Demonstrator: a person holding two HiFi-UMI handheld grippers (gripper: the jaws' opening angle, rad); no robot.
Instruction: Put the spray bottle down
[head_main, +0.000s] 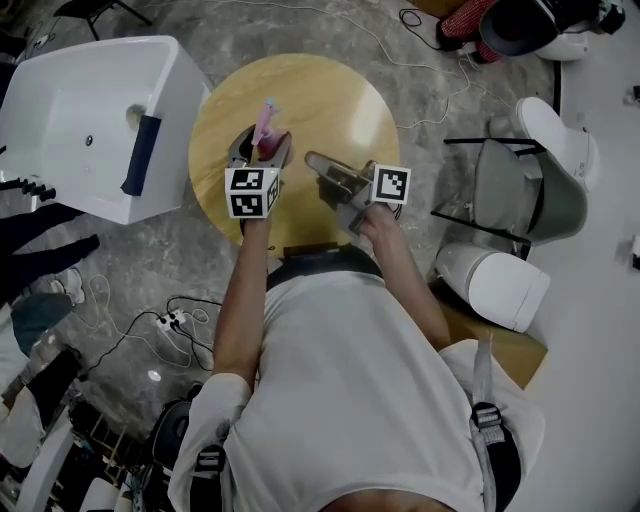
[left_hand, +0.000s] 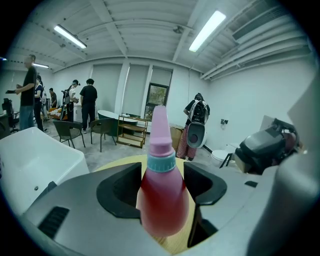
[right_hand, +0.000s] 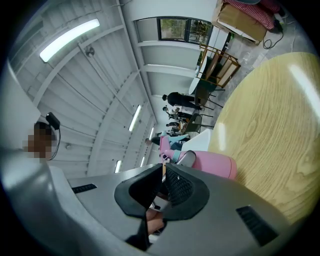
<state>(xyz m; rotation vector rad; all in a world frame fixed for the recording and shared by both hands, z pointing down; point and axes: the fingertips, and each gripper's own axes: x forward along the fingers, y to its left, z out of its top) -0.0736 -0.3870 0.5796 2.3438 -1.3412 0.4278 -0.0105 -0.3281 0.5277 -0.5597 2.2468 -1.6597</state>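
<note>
While the left gripper (left_hand: 163, 186) clamps it by the body, the spray bottle (left_hand: 162, 200) stands upright between the two dark pads, one pressing on each flank. It is pink, with a teal collar (left_hand: 161, 163) and a tapering pink cap above. From the head view it sits over the round wooden table (head_main: 320, 95), a little toward the table's left half; whether its base touches the tabletop cannot be told.

Over the table's near middle, just beside the bottle, the right gripper (right_hand: 162, 186) has its jaws pressed together with nothing between them. It points across the tabletop toward the bottle, which shows in its own view just past the jaw tips. Both grippers carry their marker cubes at the table's near edge, where the person's bare forearms reach in.

Off the table's left edge stands a white tub (head_main: 95, 120) with a dark strip hanging over its rim. Well off the table's right edge is a grey chair (head_main: 525, 190) and white rounded housings. On the grey floor below the table's near-left side lies a power strip (head_main: 170, 321) with black cables.
</note>
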